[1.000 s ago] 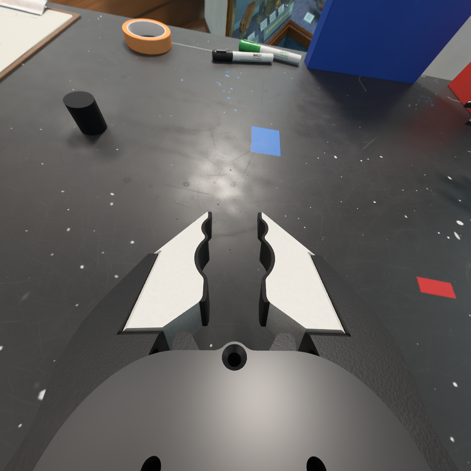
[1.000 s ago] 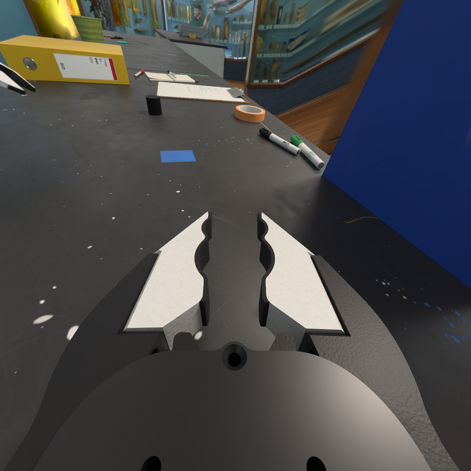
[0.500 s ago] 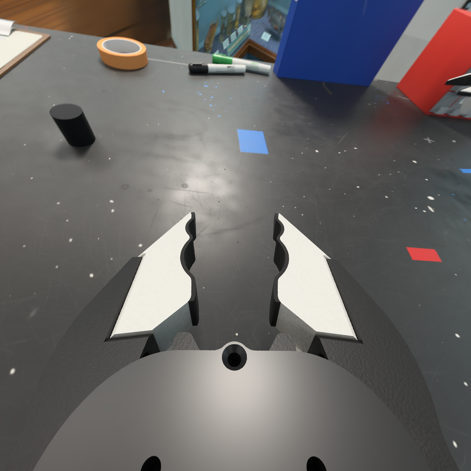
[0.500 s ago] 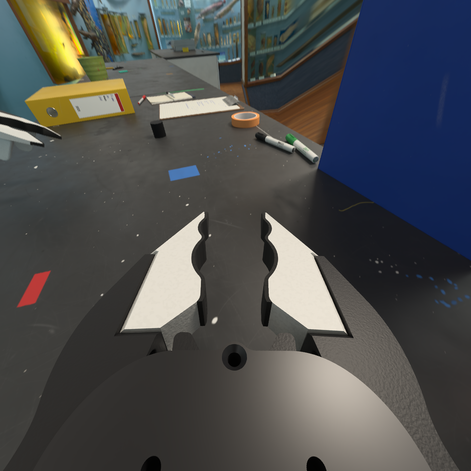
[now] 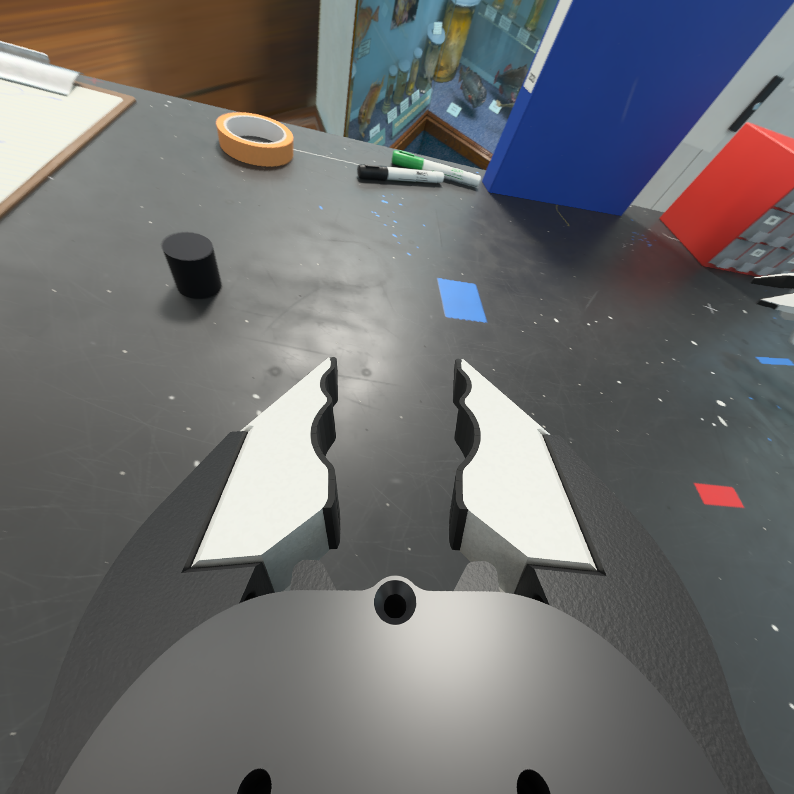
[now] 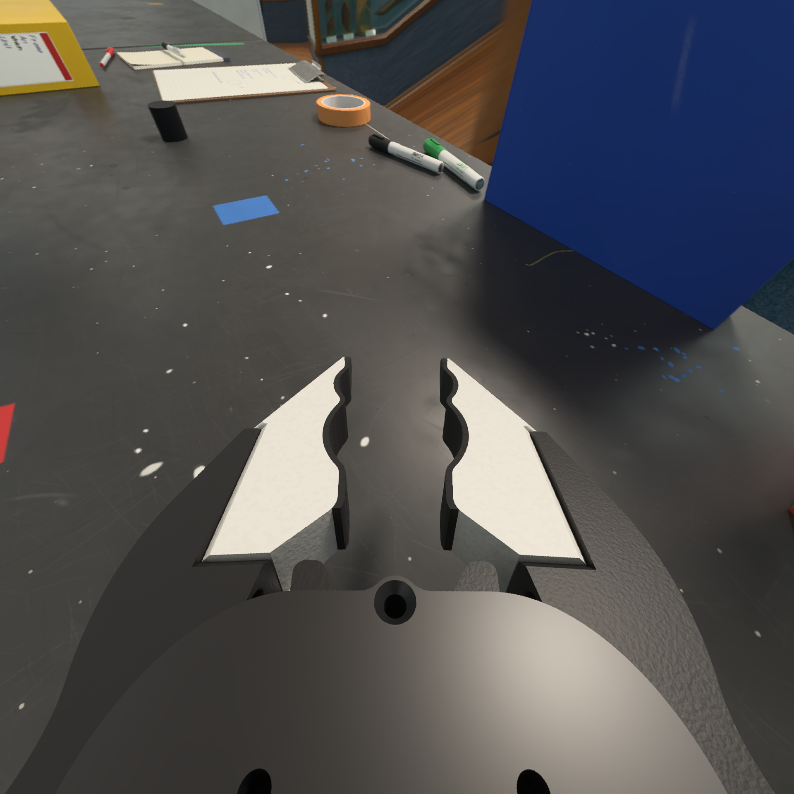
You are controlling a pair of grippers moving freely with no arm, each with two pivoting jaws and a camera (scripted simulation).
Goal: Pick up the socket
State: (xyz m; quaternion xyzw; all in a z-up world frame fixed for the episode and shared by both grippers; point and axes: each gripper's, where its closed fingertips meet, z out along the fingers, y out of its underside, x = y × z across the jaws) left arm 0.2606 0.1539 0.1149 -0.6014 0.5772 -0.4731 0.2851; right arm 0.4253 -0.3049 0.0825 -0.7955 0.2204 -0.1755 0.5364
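Evidently the approach was in hand: the left hand-held gripper [image 5: 394,369] was held half open and empty above the desk [image 5: 129,408], the socket [image 5: 191,265] upright at upper left, well apart. A leftward reach was called for.

Writing sits on the white label of the yellow binder [image 6: 38,51], clipboard's lined paper sheet [image 6: 240,79], barrels of the black-capped marker [image 6: 406,154] and green-capped marker [image 6: 453,163], all upper frame; wording withheld.
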